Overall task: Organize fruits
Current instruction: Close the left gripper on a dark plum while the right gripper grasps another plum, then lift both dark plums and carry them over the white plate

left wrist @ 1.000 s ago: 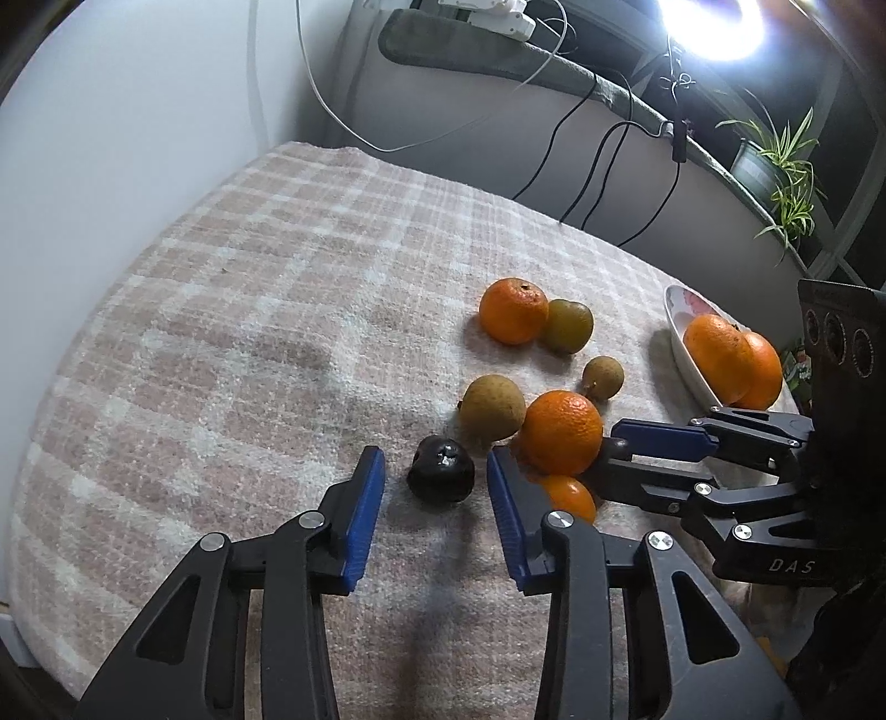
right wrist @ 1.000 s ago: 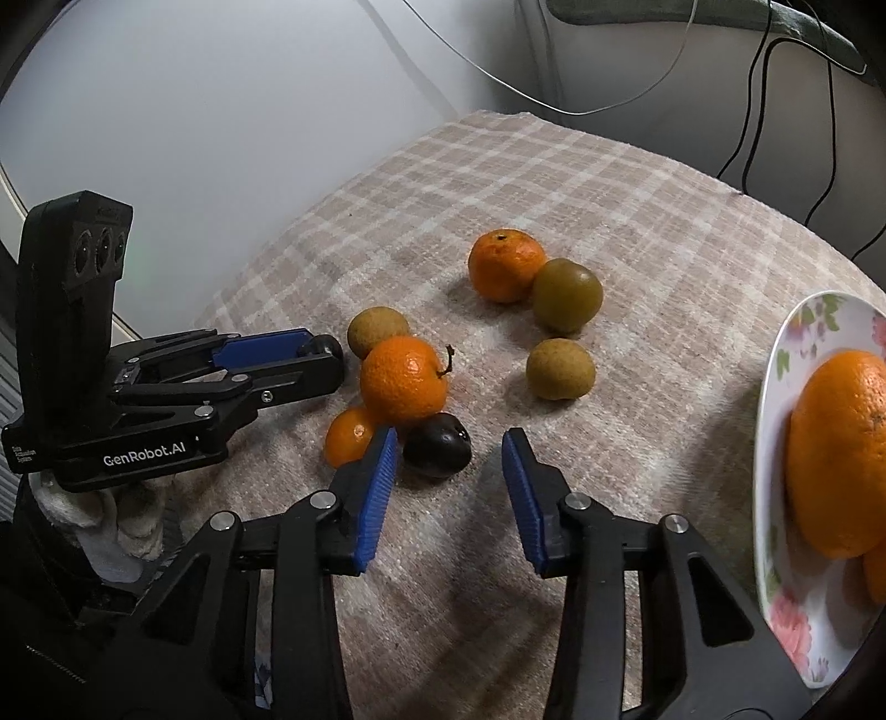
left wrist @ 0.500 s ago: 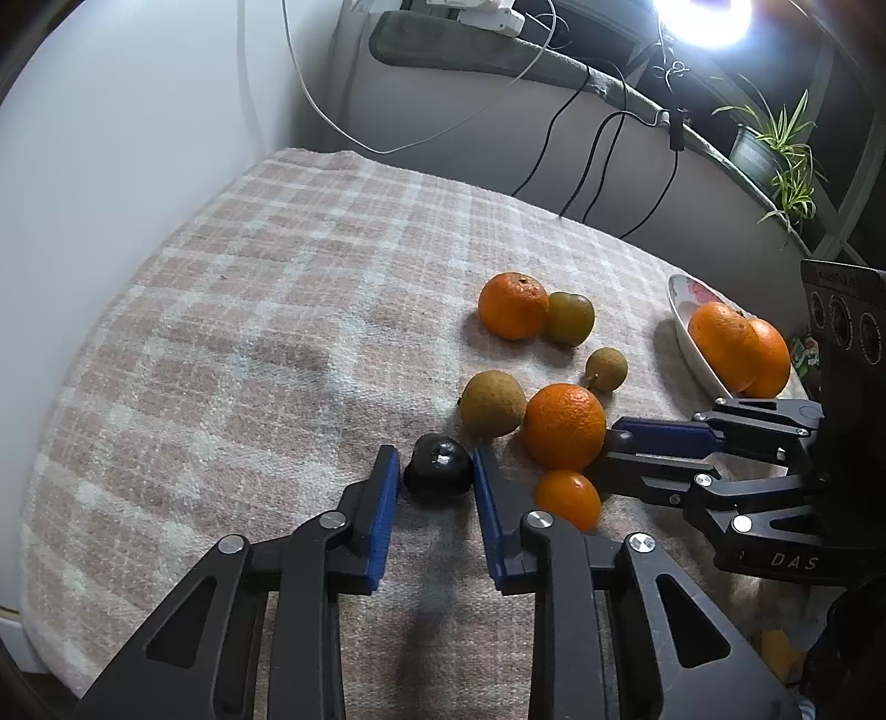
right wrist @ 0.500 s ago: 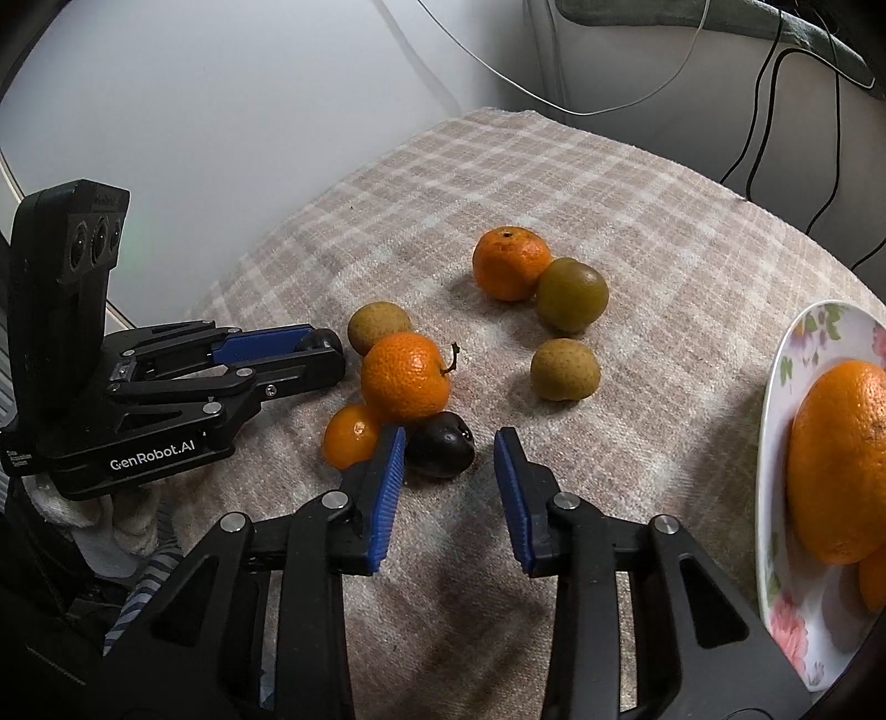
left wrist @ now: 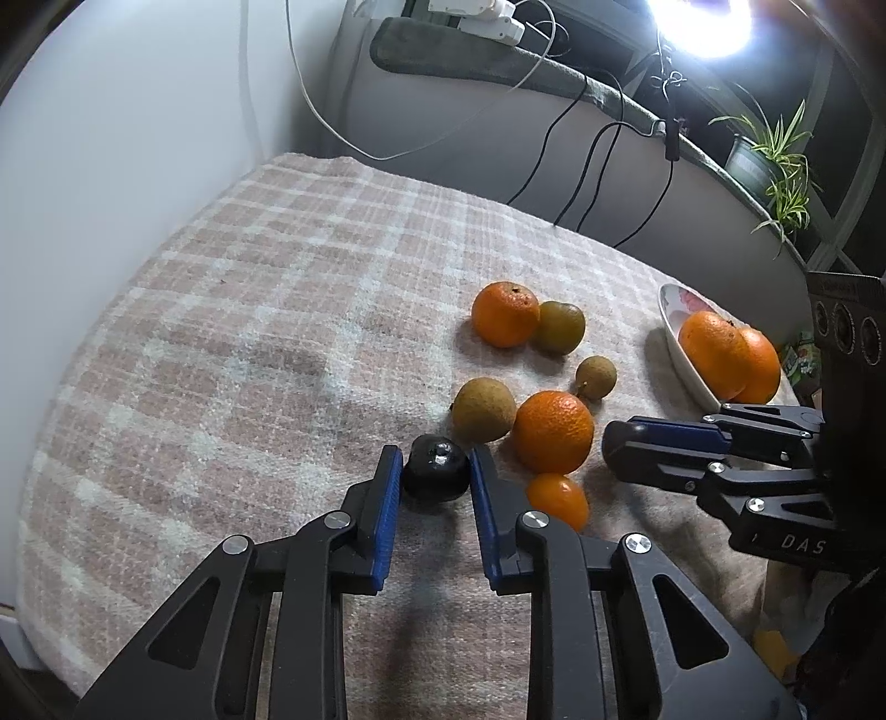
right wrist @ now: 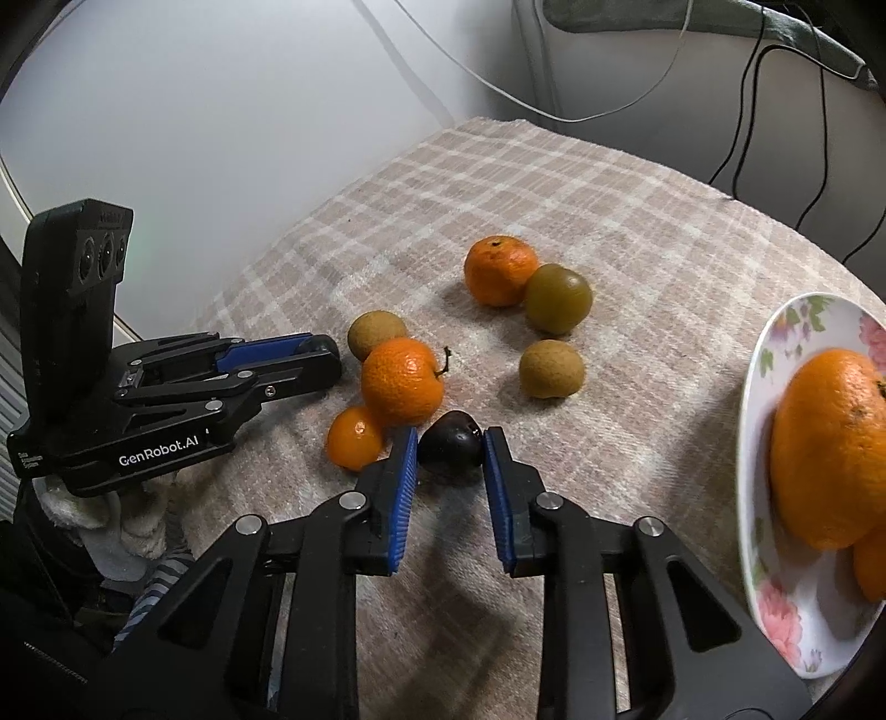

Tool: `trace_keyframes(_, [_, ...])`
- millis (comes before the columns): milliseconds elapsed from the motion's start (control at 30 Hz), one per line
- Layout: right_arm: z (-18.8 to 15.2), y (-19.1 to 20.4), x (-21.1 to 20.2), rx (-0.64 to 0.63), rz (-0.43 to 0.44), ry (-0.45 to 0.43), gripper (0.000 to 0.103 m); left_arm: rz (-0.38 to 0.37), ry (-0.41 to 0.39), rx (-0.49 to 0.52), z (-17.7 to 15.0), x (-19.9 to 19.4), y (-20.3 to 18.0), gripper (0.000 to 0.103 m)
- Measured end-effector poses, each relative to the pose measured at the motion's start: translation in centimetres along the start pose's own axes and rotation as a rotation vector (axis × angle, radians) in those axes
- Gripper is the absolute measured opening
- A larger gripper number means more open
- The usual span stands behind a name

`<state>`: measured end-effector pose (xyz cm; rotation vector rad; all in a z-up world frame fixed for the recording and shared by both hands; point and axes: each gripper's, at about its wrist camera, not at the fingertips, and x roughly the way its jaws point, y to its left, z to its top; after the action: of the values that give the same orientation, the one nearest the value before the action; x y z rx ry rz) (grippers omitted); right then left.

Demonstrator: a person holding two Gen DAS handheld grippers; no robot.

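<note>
- The fruits lie on a checked cloth (left wrist: pixel 249 332) that covers the worktop.
- The left claw (right wrist: pixel 324 354) is closed and holds nothing. Seen from the right camera, its tip is just beside a brown round fruit (right wrist: pixel 376 332).
- The right claw (left wrist: pixel 620 443) is closed too, with nothing in it. Seen from the left camera, its tip is just beside the orange with a stem (right wrist: pixel 401 379).
- A dark fruit (left wrist: pixel 434 468) lies on the cloth (it looks nearly black and shiny). Each claw's own camera shows it in the little gap between the blue pads, but the other camera shows that claw away from it.
- A small orange (right wrist: pixel 354 437) touches the orange with a stem. The dark fruit is just beside them both.
- The brown round fruit sits right behind the orange with a stem.
- A second brown fruit (right wrist: pixel 552 368) lies by itself, between this bunch and the plate.
- Farther back, another orange (right wrist: pixel 500 270) touches a greenish fruit (right wrist: pixel 558 298).
- A white plate with flowers (right wrist: pixel 775 498) is at the right edge of the cloth. Two big oranges (right wrist: pixel 830 443) lie on it, one against the other.
- Behind the worktop, black cables (left wrist: pixel 587 166) hang down, and a green plant (left wrist: pixel 775 160) stands on a ledge under a bright lamp (left wrist: pixel 703 22).
</note>
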<state>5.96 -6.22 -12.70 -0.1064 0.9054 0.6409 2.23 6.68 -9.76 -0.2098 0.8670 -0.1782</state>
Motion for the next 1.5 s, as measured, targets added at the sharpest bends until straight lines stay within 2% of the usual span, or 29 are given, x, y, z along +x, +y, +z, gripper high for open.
trace_keyframes(300, [-0.2, -1.3, -2.6, 0.031, -0.021, -0.056, 0.025, -0.025, -0.031, 0.012, 1.0, -0.8, -1.1, 0.023])
trace_keyframes(667, [-0.2, -4.2, -6.5, 0.091, -0.079, -0.138, 0.025, -0.096, -0.073, 0.067, 3.3, -0.3, -4.5, 0.023])
trace_keyframes(1100, [0.2, -9.2, -10.2, 0.162, -0.17, -0.226, 0.025, -0.188, -0.09, 0.151, 6.9, 2.1, -10.3, 0.023])
trace_keyframes(1500, [0.7, -13.7, -10.9, 0.202, -0.234, -0.231, 0.025, -0.243, -0.054, 0.196, 9.2, 5.9, -14.6, 0.023])
